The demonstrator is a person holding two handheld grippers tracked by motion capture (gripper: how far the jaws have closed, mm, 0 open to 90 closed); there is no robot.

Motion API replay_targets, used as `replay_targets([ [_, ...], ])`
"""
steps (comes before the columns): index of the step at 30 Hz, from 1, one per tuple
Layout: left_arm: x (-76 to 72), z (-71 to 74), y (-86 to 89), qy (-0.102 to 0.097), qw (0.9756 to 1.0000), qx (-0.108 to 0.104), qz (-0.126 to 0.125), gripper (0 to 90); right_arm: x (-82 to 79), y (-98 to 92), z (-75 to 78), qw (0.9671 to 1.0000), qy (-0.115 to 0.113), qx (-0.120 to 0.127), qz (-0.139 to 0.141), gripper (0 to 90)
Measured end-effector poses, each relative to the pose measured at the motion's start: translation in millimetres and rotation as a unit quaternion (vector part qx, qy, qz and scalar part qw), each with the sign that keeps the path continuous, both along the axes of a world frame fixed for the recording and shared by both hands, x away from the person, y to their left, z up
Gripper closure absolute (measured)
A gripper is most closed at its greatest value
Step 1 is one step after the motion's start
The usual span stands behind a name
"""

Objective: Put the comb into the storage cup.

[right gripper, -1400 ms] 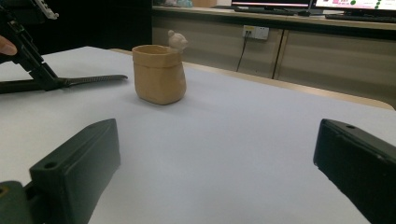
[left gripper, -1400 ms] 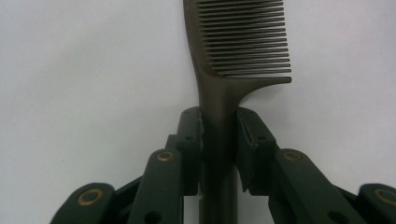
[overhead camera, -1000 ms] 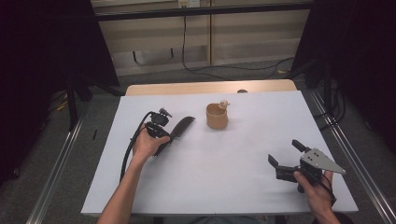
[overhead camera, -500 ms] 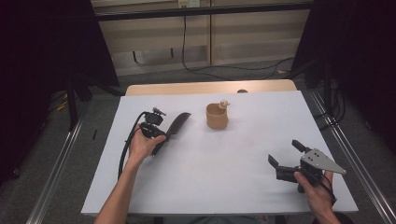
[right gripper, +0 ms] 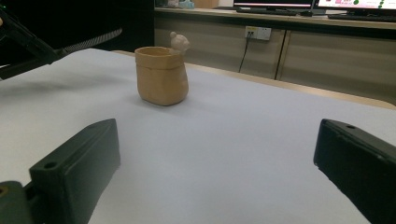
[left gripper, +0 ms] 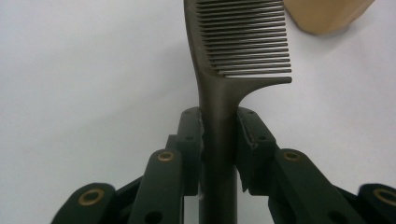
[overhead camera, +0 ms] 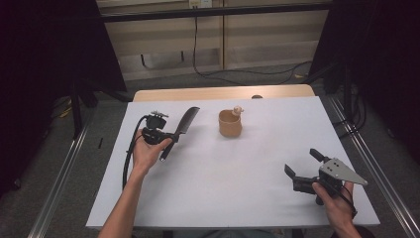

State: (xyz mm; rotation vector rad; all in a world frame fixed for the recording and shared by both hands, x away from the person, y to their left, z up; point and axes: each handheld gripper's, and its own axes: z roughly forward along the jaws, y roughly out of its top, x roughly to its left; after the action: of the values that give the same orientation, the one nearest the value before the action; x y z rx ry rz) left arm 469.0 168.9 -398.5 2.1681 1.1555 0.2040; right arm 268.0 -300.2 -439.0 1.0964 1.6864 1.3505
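A dark comb (overhead camera: 184,124) is lifted off the white table (overhead camera: 247,198) at the left, toothed end pointing toward the far side. My left gripper (overhead camera: 171,139) is shut on its handle; in the left gripper view the two pads (left gripper: 191,140) clamp the comb (left gripper: 219,112) just below the teeth. A tan cup (overhead camera: 230,123) with a small pale figure on its rim stands mid-table, to the right of the comb. My right gripper (overhead camera: 303,162) rests near the table's front right corner, open, nothing between its jaws; it faces the cup (right gripper: 161,75).
The table's far wooden edge (overhead camera: 223,92) borders a wall panel with trailing cables. Metal rails (overhead camera: 364,153) run along both sides of the table. The left gripper's cable (overhead camera: 129,153) hangs beside the left forearm.
My left gripper has lifted the comb and carried it a little toward the far side. The right gripper and the cup have stayed put.
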Motion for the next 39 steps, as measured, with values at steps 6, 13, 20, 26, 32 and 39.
replay_targets([
  [6,-3.5,5.7,5.0,-0.026,0.9991,-0.033,0.008,72.8,-0.1,0.3,0.1,1.0,-0.001,0.0,0.0,0.0],
  [13,-7.0,8.3,2.1,-0.057,0.9981,-0.024,0.005,72.8,-0.2,0.1,0.1,1.0,-0.001,0.0,0.0,0.0],
  [20,-11.4,15.1,2.0,-0.095,0.9942,-0.049,0.01,72.8,-0.2,0.2,0.1,1.0,-0.001,0.001,0.001,0.0],
  [26,-13.4,18.0,1.8,-0.118,0.9914,-0.057,-0.003,72.8,0.0,0.2,-0.1,1.0,-0.001,0.0,0.0,0.0],
  [32,-16.3,22.0,2.8,-0.144,0.9872,-0.067,0.001,72.8,0.0,0.3,-0.1,1.0,-0.002,0.0,0.0,0.0],
  [39,-19.0,26.1,5.9,-0.174,0.9806,-0.089,0.008,72.8,0.0,0.4,-0.1,1.0,0.0,-0.002,0.0,0.0],
])
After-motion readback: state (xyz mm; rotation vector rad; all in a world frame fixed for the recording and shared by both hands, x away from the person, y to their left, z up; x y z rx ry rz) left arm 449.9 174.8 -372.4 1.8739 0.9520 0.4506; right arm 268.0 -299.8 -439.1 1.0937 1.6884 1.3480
